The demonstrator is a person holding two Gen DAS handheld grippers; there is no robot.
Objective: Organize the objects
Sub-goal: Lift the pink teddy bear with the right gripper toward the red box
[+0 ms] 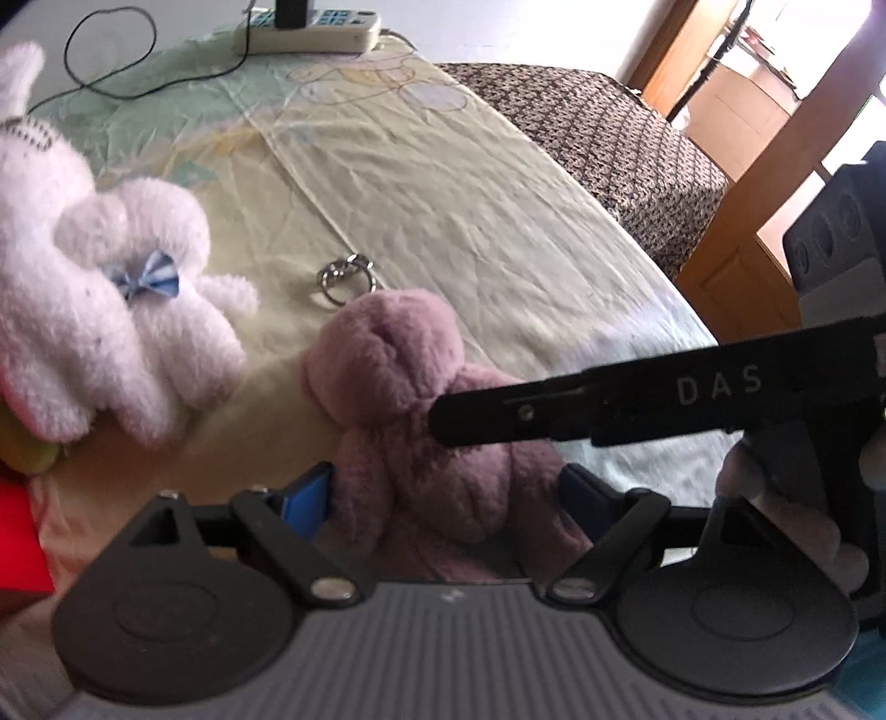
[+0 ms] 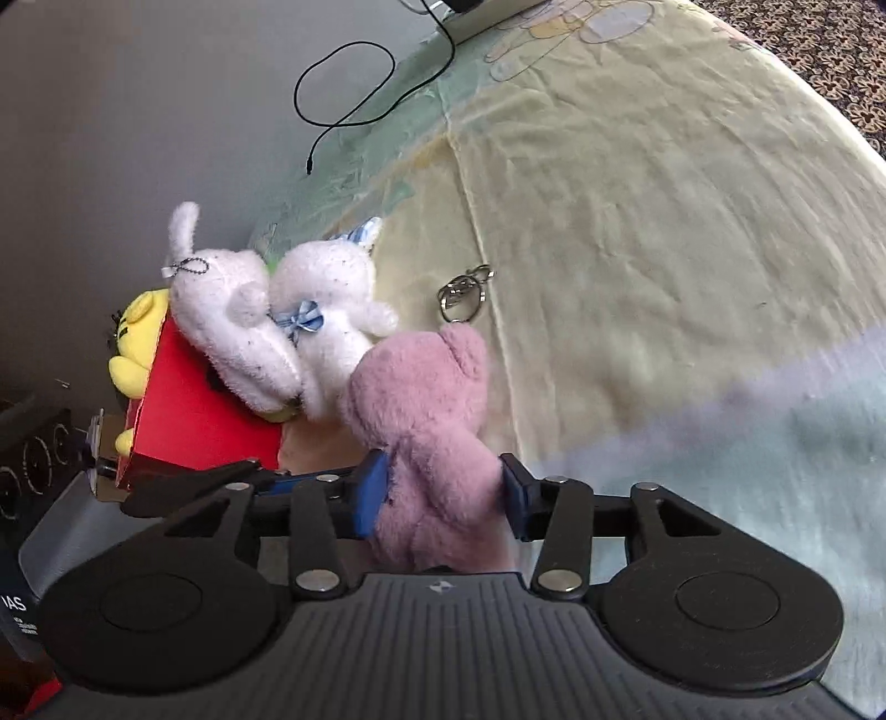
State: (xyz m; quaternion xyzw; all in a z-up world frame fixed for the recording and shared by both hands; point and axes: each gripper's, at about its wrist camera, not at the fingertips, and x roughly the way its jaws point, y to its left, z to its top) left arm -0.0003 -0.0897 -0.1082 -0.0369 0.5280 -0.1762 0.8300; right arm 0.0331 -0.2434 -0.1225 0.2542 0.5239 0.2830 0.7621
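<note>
A pink plush toy (image 1: pixel 410 421) with a metal keyring (image 1: pixel 346 277) lies on the bed sheet (image 1: pixel 470 210). My left gripper (image 1: pixel 446 493) has its blue pads on both sides of the toy's lower body. My right gripper (image 2: pixel 443 493) is shut on the same pink plush toy (image 2: pixel 426 410), and one black finger of it (image 1: pixel 609 404) crosses the left wrist view from the right. Two white plush rabbits (image 2: pixel 288 327) lean on a red box (image 2: pixel 194 410), one with a blue bow (image 1: pixel 147 279). A yellow plush (image 2: pixel 135 343) sits behind the box.
A power strip (image 1: pixel 310 27) and a black cable (image 2: pixel 354 88) lie at the far end of the bed. A dark patterned blanket (image 1: pixel 609 138) covers the right side. A wooden door frame (image 1: pixel 775 194) stands beyond the bed's right edge.
</note>
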